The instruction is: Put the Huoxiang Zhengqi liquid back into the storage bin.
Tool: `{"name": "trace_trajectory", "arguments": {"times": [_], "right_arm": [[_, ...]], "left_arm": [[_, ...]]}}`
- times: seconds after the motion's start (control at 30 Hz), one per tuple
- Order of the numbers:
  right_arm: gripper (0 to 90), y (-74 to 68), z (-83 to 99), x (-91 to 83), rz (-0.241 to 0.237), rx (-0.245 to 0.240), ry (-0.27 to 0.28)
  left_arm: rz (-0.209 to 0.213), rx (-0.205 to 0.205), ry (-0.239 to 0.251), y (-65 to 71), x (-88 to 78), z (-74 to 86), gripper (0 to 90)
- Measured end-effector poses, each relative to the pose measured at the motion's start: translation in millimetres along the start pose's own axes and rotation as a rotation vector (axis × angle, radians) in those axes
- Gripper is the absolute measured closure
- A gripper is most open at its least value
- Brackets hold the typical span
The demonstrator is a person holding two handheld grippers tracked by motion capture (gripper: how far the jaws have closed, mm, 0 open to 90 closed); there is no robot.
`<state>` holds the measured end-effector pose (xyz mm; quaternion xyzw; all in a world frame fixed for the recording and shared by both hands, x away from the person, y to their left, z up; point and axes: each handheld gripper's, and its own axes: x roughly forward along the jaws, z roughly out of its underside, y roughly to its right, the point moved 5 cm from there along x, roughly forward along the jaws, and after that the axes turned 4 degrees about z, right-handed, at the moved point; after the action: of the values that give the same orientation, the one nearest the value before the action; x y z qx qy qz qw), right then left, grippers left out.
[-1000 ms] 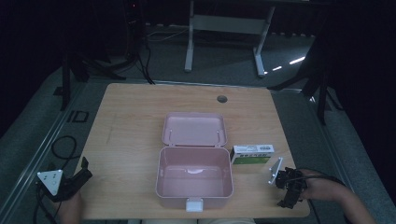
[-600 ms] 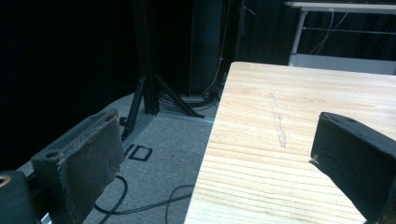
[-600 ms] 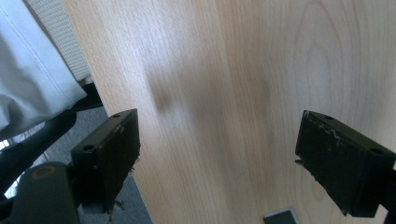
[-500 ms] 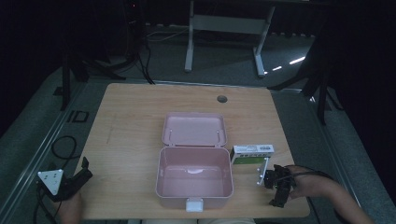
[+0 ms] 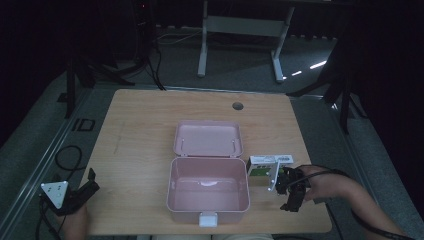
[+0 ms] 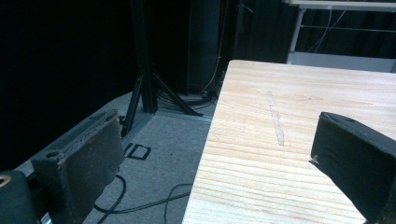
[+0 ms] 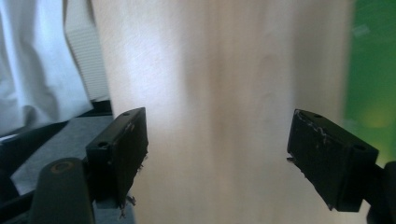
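The small white-and-green cardboard box (image 5: 270, 165) lay flat on the wooden table (image 5: 140, 130), long axis across it, just right of the open pink plastic case (image 5: 209, 192). The right hand-held gripper (image 5: 281, 181), nearer, was just beside it, jaws spread, having just narrowed, nothing between them; the left hand-held gripper (image 5: 90, 181) was spread, far off

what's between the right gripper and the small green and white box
Nothing: in the high view the right gripper sits just beside the small green and white box, with bare wooden table showing between its open jaws in the right gripper view.
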<state>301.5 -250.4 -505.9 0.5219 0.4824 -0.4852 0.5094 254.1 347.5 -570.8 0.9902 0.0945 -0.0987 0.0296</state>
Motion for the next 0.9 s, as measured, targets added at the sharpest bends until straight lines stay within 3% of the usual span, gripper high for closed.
{"name": "trace_trajectory", "arguments": {"times": [0.23,0.37,0.43,0.67,0.9], "right_arm": [[22.6,22.5,-2.4,-25.0,0.056,-0.008,0.03],[25.6,35.4,-0.2,-32.4,0.082,-0.016,0.017],[30.1,42.1,0.0,-34.7,0.086,-0.009,0.01],[31.6,62.1,-0.9,-40.6,0.13,-0.001,-0.014],[35.3,85.6,-0.3,-35.5,0.16,-0.005,-0.019]], "left_arm": [[0.005,-0.01,0.001,-1.3,-0.2,-0.3,2.6],[0.009,-0.006,-0.002,-0.6,0.1,-0.1,2.6],[0.01,-0.005,-0.003,-0.4,0.4,0.0,2.6],[0.01,0.006,-0.012,0.7,0.9,0.4,2.6],[0.013,0.006,-0.017,0.8,1.6,0.6,2.6]]}}
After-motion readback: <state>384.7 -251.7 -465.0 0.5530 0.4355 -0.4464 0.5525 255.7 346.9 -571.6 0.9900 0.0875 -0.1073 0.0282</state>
